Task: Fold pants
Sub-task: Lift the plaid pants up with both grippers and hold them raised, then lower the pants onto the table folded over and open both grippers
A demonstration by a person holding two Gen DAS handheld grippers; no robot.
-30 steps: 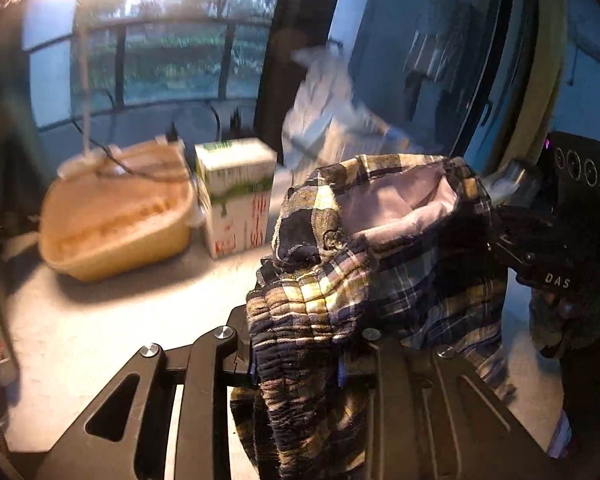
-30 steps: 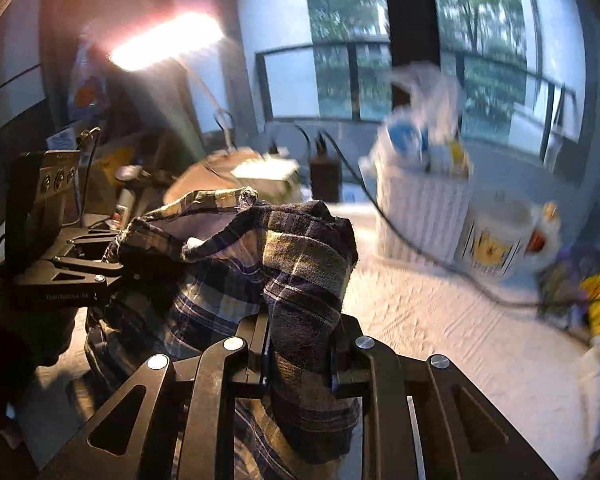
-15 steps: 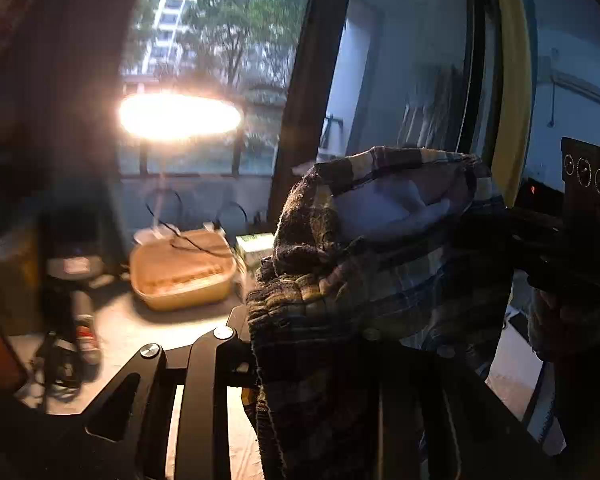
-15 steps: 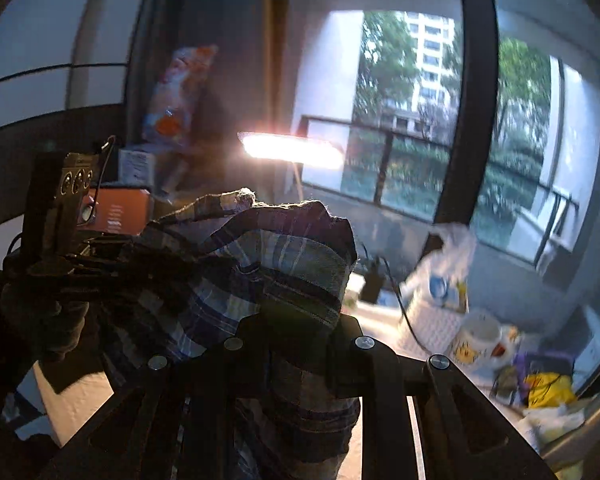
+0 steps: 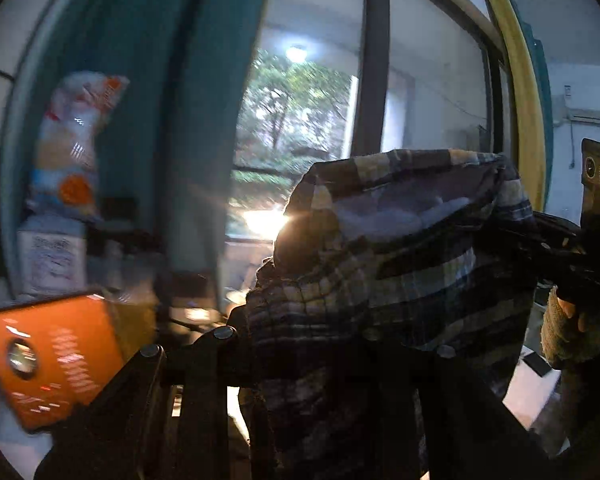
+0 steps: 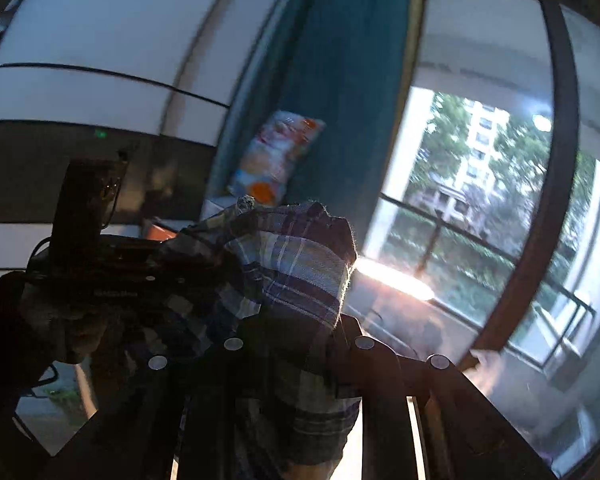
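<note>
A: Where are the plaid pants point(image 5: 400, 264)?
B: Up in the air, in front of the window point(image 5: 296, 120), stretched by the waistband between both grippers.
A: Left gripper point(image 5: 320, 344)?
B: Fingers pinching the bunched waistband, cloth hanging below.
A: Right gripper point(image 6: 296, 340)?
B: Same, fingers clamped on plaid cloth. Teal curtain point(image 6: 340, 92) left of the window, orange box point(image 5: 52, 356) lower left.

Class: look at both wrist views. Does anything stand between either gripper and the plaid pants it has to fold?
Nothing visible does. The left gripper and the right gripper are each already clamped on the dark plaid fabric pants, which hang between them.
</note>
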